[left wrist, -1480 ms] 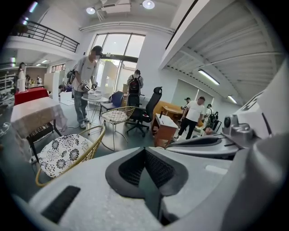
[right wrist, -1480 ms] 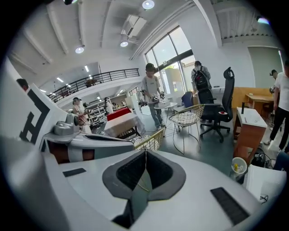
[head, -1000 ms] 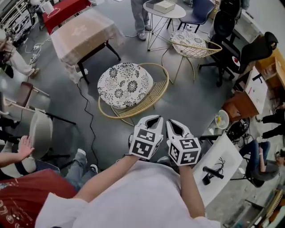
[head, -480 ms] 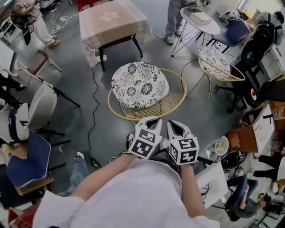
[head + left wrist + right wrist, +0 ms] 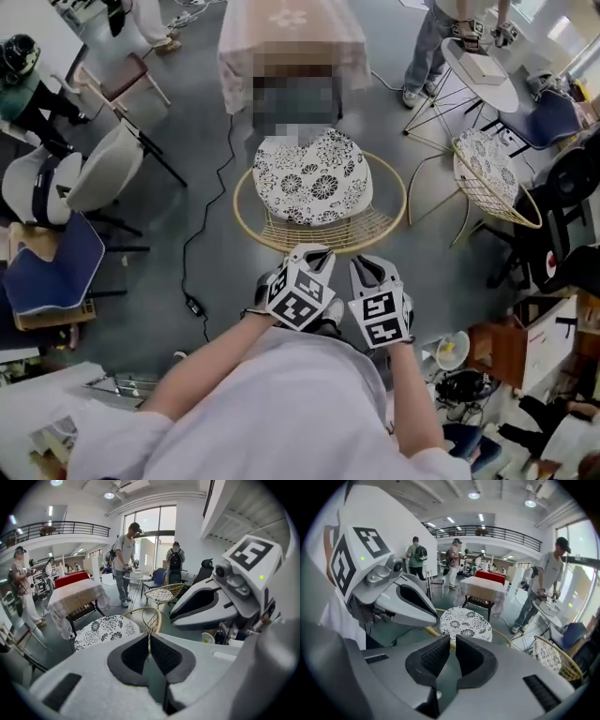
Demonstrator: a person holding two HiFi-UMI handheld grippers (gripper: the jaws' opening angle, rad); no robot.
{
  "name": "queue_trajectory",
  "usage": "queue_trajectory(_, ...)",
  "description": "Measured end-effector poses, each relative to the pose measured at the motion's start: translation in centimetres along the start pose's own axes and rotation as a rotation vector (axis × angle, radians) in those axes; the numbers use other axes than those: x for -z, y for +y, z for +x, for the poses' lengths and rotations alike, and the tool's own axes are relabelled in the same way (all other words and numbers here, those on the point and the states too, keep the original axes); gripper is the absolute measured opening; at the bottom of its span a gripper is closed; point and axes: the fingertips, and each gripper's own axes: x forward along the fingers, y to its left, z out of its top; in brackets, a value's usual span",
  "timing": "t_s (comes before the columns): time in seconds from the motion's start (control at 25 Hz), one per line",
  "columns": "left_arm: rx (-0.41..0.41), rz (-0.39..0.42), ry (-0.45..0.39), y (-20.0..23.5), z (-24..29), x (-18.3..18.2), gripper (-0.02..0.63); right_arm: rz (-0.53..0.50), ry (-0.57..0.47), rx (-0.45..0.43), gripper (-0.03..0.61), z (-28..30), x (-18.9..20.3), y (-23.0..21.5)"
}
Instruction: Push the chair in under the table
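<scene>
A round rattan chair with a black-and-white flowered cushion stands on the grey floor, straight ahead of me. Just beyond it is the table with a beige cloth; the chair is outside the table, not under it. My left gripper and right gripper are side by side just short of the chair's near rim, both shut and empty. The left gripper view shows its shut tips in line with the rattan back. From the right gripper, the cushion and table lie ahead.
A second rattan chair stands to the right, near a small round white table with a person beside it. Beige and blue chairs crowd the left. A black cable runs along the floor left of the chair.
The chair and table have come round to lie straight ahead, and the chair's rim is closer to the grippers. Both grippers stay shut side by side; the right one has rolled.
</scene>
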Motion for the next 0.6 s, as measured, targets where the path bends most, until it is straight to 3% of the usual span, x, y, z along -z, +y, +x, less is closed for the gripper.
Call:
queue_trajectory(0.2, -0.053, 0.096, 0.068, 0.6, 1.1, 1.2, 0.009, -0.24, 0.04, -0.086, 0.005, 1.4, 1.5, -1.1)
queue_trajectory(0.36, -0.063, 0.153, 0.139, 1.0, 1.6, 2.5, 0.088, -0.417, 0.056, -0.159, 0.008, 2.3, 2.8, -1.2)
queue_trajectory(0.6, -0.067, 0.328, 0.321, 2.0, 1.5, 6.6, 0.134, -0.667, 0.085, -0.227, 0.095, 3.7, 4.2, -1.1)
